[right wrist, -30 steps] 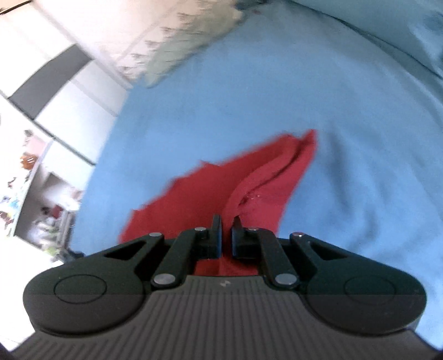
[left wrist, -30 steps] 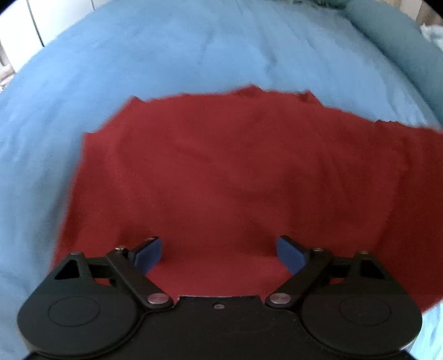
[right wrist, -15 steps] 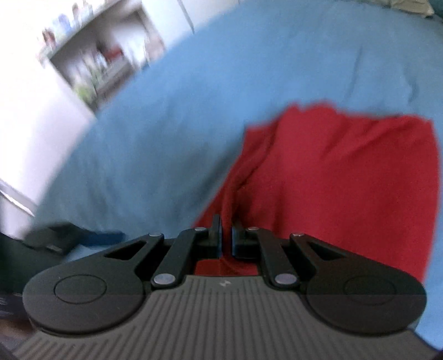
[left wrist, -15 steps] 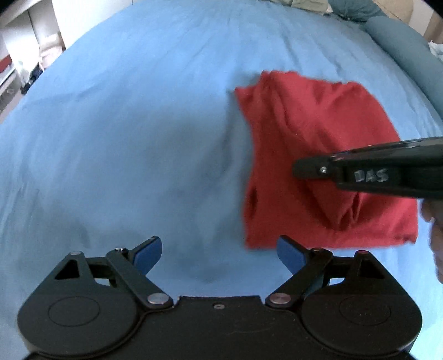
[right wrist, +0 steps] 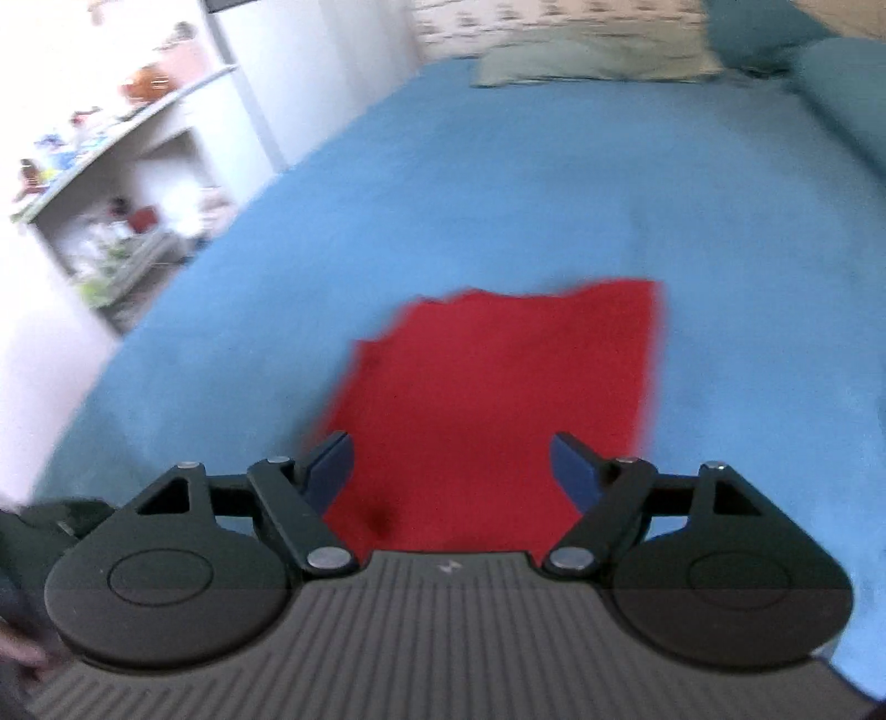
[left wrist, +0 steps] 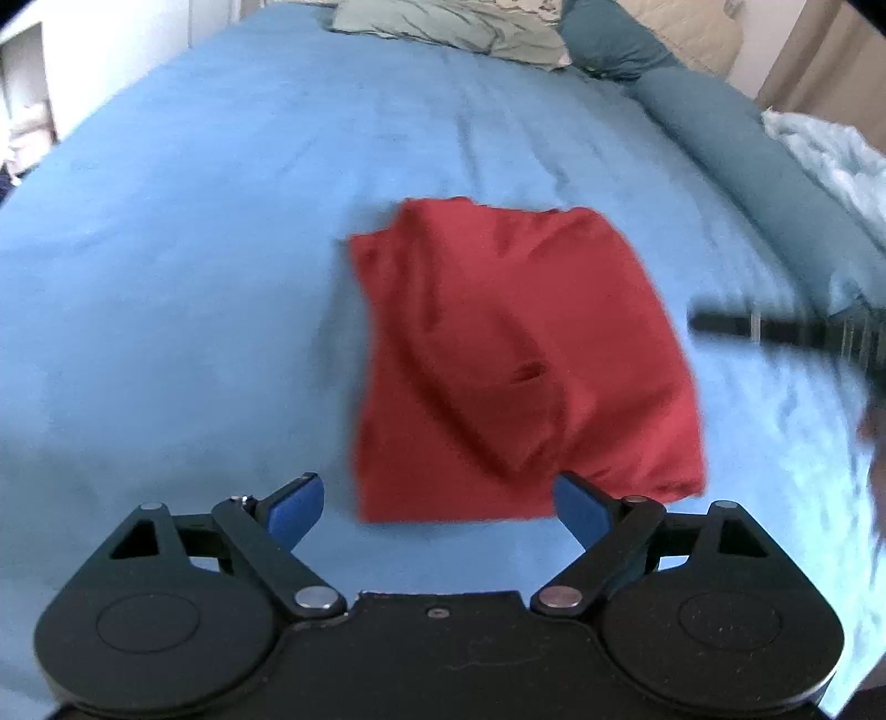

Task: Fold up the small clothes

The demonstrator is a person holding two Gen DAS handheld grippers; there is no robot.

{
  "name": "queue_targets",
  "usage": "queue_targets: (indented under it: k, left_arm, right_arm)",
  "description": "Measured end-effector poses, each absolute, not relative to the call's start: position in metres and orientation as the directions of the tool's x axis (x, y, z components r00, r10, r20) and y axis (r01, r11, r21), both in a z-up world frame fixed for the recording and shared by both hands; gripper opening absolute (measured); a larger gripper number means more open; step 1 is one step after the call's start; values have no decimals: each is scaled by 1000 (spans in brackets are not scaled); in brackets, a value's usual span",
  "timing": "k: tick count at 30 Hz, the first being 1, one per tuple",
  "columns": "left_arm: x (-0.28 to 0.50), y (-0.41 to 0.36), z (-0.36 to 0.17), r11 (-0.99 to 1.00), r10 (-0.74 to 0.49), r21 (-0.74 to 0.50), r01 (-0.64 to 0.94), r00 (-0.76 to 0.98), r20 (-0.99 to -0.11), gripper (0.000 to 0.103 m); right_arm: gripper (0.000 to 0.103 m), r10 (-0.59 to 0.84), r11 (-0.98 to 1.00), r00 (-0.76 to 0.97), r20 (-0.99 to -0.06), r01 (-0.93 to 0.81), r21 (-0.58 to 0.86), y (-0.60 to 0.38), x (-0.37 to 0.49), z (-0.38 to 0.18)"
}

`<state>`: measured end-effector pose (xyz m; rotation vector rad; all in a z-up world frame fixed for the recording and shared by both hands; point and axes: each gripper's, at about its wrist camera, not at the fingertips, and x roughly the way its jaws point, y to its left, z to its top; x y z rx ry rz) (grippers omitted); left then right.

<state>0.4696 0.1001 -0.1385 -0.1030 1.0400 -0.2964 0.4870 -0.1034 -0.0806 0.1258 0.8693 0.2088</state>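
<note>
A red garment [left wrist: 515, 360] lies folded into a rough rectangle on the blue bedspread [left wrist: 194, 249], with a raised wrinkle across its middle. My left gripper [left wrist: 437, 507] is open and empty, just short of the garment's near edge. My right gripper [right wrist: 451, 465] is open and empty, hovering over the near end of the same red garment [right wrist: 498, 387]. The right gripper also shows as a dark blurred bar at the right edge of the left wrist view [left wrist: 775, 329], beside the garment.
Pillows [left wrist: 454, 27] and a teal bolster [left wrist: 736, 138] lie at the head of the bed. A light crumpled blanket [left wrist: 830, 160] is at the far right. White shelves with small items [right wrist: 111, 194] stand left of the bed.
My right gripper was shut on the garment and carried its edge over; it has now opened, let go and drawn back. The garment went from spread out to folded. My left gripper stayed open.
</note>
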Motion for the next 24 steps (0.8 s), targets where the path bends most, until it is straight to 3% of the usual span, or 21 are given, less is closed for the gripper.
queue_targets:
  k: [8,12,15,24]
  left_arm:
    - [504,61,-163,959,-284,-257,121,455,-844,78]
    - [510,65,-170,965,-246,-259,36,464,-851,64]
    - [512,76,-172,961,-234,-275,-23,463,-855,42]
    - [518,90,-171,945,-257,-319,-68,449,-856,31]
  right_arm:
    - [94,100,992,565,-819,2,123,-131,436,-141]
    - [94,114,992,536,-837,-11,128,-121,436,-159]
    - [94,111,991,522,-846,5,133,-114,439,-173]
    - [90,-16,988,540,-842,139,71,-112,449,-184]
